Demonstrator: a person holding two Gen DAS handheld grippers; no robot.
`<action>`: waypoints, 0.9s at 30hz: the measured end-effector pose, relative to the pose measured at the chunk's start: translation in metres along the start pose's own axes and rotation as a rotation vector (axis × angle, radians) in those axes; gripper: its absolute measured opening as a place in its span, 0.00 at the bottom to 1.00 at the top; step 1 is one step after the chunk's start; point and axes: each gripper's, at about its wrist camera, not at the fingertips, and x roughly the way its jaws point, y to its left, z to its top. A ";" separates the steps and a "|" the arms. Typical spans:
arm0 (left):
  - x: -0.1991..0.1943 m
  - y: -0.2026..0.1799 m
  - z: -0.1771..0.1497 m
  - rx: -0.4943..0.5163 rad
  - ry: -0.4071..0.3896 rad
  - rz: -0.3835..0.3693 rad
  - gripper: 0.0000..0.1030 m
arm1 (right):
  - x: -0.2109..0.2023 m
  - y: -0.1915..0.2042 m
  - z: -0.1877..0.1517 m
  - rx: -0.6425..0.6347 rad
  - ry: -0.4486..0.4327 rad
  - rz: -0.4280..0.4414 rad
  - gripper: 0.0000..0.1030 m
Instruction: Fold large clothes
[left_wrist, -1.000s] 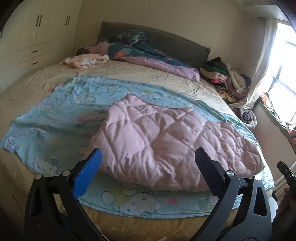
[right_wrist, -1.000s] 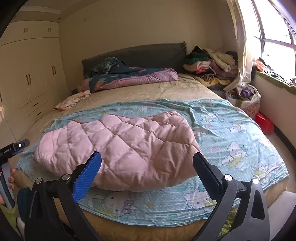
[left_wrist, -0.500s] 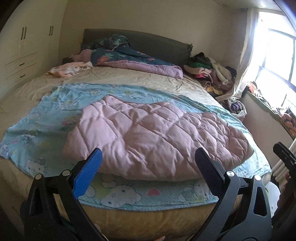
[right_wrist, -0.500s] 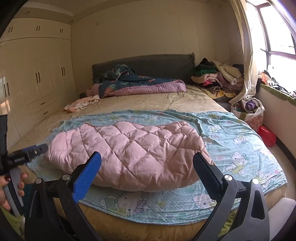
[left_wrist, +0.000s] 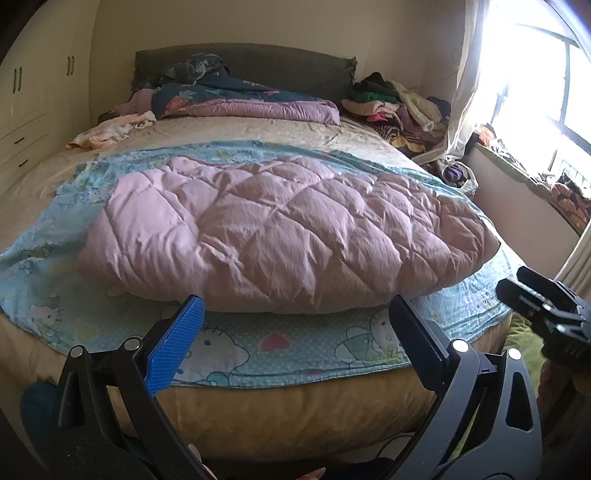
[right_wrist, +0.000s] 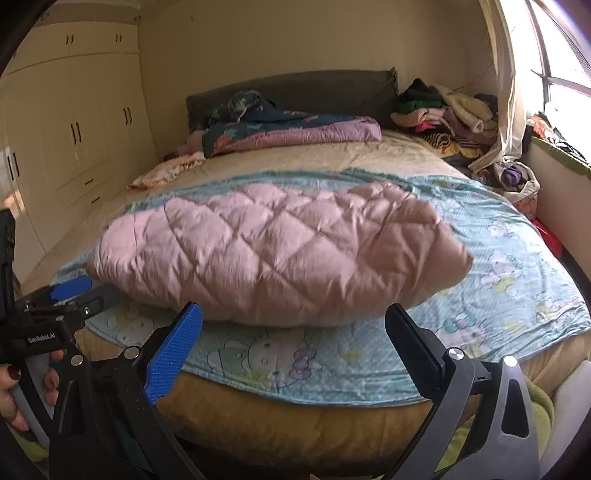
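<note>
Tools (left_wrist: 295, 317) apart, pink quilt (left_wrist: 288, 229) folded

Quilted pink cloth garment (left_wrist: 280, 229) with soft sheen lies on matt printed cotton sheet (left_wrist: 303, 343).

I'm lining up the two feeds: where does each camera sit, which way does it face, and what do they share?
Left wrist: on the left tool, at the bed's foot, facing the headboard; its open fingers show, the right tool at right.
Right wrist: on the right tool, facing the same way; open fingers, the left tool and hand at left.
Shared: pink quilted garment on blue sheet.
</note>
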 end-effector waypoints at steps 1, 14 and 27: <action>0.001 0.000 -0.001 0.001 0.003 0.002 0.91 | 0.002 0.002 -0.001 -0.003 0.004 0.002 0.96; 0.001 0.007 -0.001 -0.026 0.016 0.012 0.91 | -0.001 0.007 0.002 -0.030 -0.014 0.006 0.96; 0.000 0.009 0.000 -0.026 0.018 0.023 0.91 | 0.000 0.009 0.001 -0.031 -0.008 0.010 0.96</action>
